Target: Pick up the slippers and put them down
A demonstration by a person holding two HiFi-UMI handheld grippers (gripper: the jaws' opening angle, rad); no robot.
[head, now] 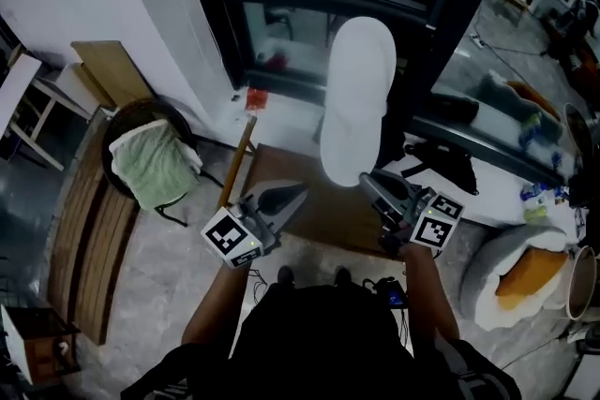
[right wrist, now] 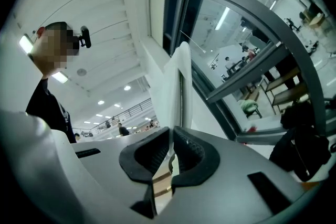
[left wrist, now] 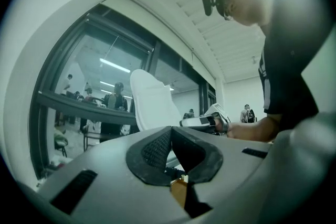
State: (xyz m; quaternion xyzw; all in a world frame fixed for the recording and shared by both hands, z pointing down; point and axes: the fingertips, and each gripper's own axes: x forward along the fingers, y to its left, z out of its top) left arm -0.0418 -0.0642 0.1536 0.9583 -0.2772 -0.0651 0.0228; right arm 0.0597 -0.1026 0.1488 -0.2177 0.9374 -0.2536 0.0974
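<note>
Currently my right tongs clamped on flat white slipper, aloft; left tongs together, empty; put-down not yet done.

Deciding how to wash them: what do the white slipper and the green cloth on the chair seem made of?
White slipper: probably thin foam or nonwoven fabric, matte; it stands flat and stiff, without shine. Green cloth: likely soft towel-like textile; it sags in rumpled folds.
</note>
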